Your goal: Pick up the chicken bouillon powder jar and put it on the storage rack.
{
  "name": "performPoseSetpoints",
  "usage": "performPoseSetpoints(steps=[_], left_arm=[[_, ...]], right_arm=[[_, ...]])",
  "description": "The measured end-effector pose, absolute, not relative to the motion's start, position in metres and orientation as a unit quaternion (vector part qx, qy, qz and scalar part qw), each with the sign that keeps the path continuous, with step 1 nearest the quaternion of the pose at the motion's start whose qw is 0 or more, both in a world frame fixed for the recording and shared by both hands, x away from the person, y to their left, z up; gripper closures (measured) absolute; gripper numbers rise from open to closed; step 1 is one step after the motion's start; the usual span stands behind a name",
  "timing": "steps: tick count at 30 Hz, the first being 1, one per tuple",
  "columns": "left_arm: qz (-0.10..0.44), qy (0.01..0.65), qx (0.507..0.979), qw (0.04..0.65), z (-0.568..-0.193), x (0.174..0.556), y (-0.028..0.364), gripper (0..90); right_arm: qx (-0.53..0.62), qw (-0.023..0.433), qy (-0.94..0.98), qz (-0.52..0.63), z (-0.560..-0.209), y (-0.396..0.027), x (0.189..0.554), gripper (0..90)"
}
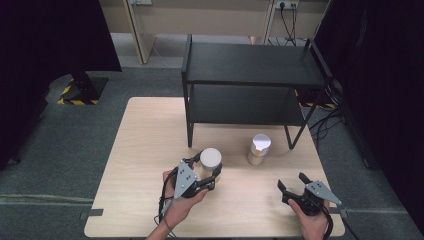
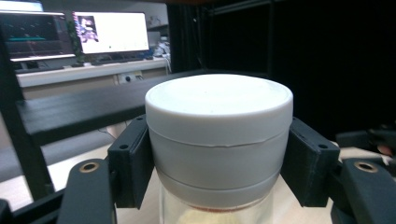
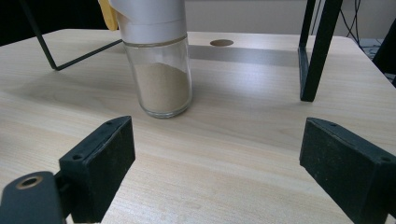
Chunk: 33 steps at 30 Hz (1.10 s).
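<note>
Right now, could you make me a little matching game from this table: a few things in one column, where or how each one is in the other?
Things:
1. left gripper
2. right gripper
3. jar with sandy powder
4. black shelf

States:
a. stands free on the table, ungripped
b. jaws clamped on a white-capped jar
c. stands at the table's far side
d. jaws apart, holding nothing

Pairs: 1-b, 2-d, 3-a, 4-c

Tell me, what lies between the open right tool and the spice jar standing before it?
Nothing: in the right gripper view, bare tabletop runs from the right tool to the spice jar.
</note>
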<state>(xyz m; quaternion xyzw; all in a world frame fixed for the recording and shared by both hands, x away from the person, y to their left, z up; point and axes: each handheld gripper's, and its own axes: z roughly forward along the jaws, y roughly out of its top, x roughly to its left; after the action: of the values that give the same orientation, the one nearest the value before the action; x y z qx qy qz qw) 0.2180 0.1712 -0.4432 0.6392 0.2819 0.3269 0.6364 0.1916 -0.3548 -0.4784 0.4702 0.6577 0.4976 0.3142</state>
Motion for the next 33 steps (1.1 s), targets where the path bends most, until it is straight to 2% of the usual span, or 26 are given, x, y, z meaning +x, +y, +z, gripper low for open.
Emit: performPoseSetpoints(steps=[13, 33], left_arm=[[0.372, 0.297, 0.599, 0.644, -0.423, 0.225, 0.170, 33.8], [0.412, 0.307, 0.550, 0.659, -0.391, 0.239, 0.161, 33.8]], right_arm=[[0.470, 0.316, 0.658, 0.497, -0.479, -0.354, 0.191, 10.5], [0.470, 0.317, 0.656, 0.498, -0.479, -0.354, 0.191, 10.5]])
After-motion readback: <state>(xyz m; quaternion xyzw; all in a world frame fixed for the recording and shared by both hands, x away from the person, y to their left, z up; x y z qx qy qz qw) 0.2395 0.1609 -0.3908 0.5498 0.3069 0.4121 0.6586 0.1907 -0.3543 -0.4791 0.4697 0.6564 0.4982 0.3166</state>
